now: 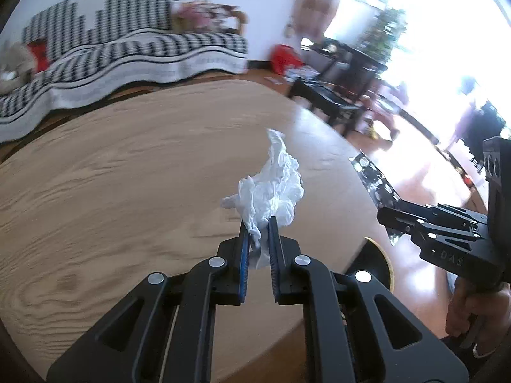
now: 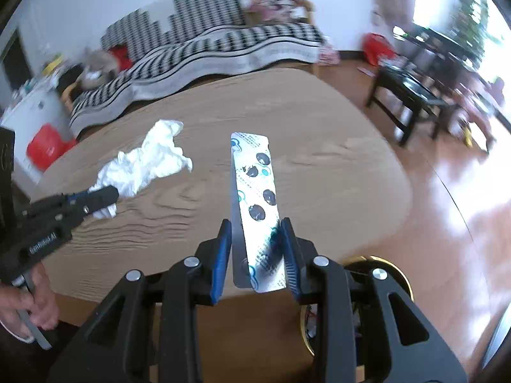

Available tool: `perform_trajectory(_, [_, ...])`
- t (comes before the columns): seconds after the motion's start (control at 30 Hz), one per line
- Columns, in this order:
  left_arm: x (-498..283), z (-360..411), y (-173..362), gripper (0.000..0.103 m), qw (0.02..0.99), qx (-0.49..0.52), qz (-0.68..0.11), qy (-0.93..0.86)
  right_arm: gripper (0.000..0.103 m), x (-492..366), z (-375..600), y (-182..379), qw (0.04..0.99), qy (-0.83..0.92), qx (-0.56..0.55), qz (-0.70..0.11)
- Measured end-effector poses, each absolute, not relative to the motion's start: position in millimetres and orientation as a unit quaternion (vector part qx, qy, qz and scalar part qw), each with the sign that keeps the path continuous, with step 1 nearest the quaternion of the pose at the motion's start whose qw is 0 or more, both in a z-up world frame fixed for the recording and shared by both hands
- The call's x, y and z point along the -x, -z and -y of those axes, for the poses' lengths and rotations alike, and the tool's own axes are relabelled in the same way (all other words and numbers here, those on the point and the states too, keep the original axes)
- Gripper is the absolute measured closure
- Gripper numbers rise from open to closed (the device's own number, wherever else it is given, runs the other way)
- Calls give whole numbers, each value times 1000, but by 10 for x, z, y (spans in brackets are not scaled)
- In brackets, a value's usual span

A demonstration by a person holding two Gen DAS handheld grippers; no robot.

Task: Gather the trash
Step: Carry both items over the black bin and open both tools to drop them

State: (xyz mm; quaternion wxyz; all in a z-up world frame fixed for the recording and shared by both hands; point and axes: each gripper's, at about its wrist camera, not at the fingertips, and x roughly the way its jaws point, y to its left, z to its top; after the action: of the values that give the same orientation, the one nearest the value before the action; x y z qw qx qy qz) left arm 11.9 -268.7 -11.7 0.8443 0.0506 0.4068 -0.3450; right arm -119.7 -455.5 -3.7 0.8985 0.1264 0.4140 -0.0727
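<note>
A crumpled white tissue (image 1: 271,188) sticks up from my left gripper (image 1: 258,228), which is shut on its lower end above the round wooden table (image 1: 127,191). The same tissue (image 2: 143,162) shows at the left of the right wrist view, held by the left gripper (image 2: 105,196). My right gripper (image 2: 255,226) is shut on a silver blister pack (image 2: 255,191) with punched-out pockets, held upright over the table's near edge. In the left wrist view the right gripper (image 1: 388,220) holds that blister pack (image 1: 373,182) at the right.
A black bin with a gold rim (image 2: 383,261) stands on the floor below the table's near edge, also seen as a bin (image 1: 380,265) in the left view. A checked sofa (image 1: 127,41), dark low tables (image 2: 412,92) and a red bag (image 2: 377,48) lie beyond.
</note>
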Motion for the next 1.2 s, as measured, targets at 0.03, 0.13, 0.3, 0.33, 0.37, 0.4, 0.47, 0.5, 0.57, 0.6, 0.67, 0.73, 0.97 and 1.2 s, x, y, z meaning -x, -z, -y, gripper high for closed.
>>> perform_trajectory(0.03, [-52,2842,139,92,838,-53,-407,359,71,1294,4648,42,898,81,-134,-411])
perform_trajectory(0.13, [105,3198,195,92,824,-60,-407,389,71,1669,4968,86,894,114,-159,-404])
perform_trajectory(0.3, [447,3802,365,92,794,-81,-408,443,71,2214,5499,254,876,162,-206,-405])
perform_trajectory(0.33, [489,3858,393,92,790,-85,-409,450,71,2284,5579,308,871,172,-214,-407])
perform_trajectory(0.37, [545,3942,433,92,785,-89,-410,457,71,2350,5663,355,866,179,-221,-410])
perform_trajectory(0.4, [579,4015,474,92,780,-92,-411,463,71,2433,5758,413,861,190,-229,-414])
perform_trajectory(0.47, [711,4182,591,92,767,-105,-418,475,71,2528,5905,501,852,202,-242,-419])
perform_trajectory(0.5, [732,4226,619,92,764,-108,-420,478,71,2610,5987,551,847,206,-253,-421])
perform_trajectory(0.57, [807,4348,713,92,755,-117,-426,485,71,2690,6096,616,838,207,-274,-424])
perform_trajectory(0.6, [833,4414,750,92,752,-121,-428,487,71,2713,6111,643,836,206,-282,-423])
perform_trajectory(0.67, [885,4497,833,92,744,-127,-433,492,71,2757,6155,671,833,204,-294,-423])
perform_trajectory(0.73, [926,4555,883,92,739,-133,-436,495,71,2743,6111,661,833,203,-293,-423])
perform_trajectory(0.97, [885,4637,939,92,734,-136,-443,496,71,2689,6063,655,831,197,-292,-430])
perform_trajectory(1.2, [866,4642,940,92,733,-141,-442,498,71,2620,6077,656,830,198,-292,-432])
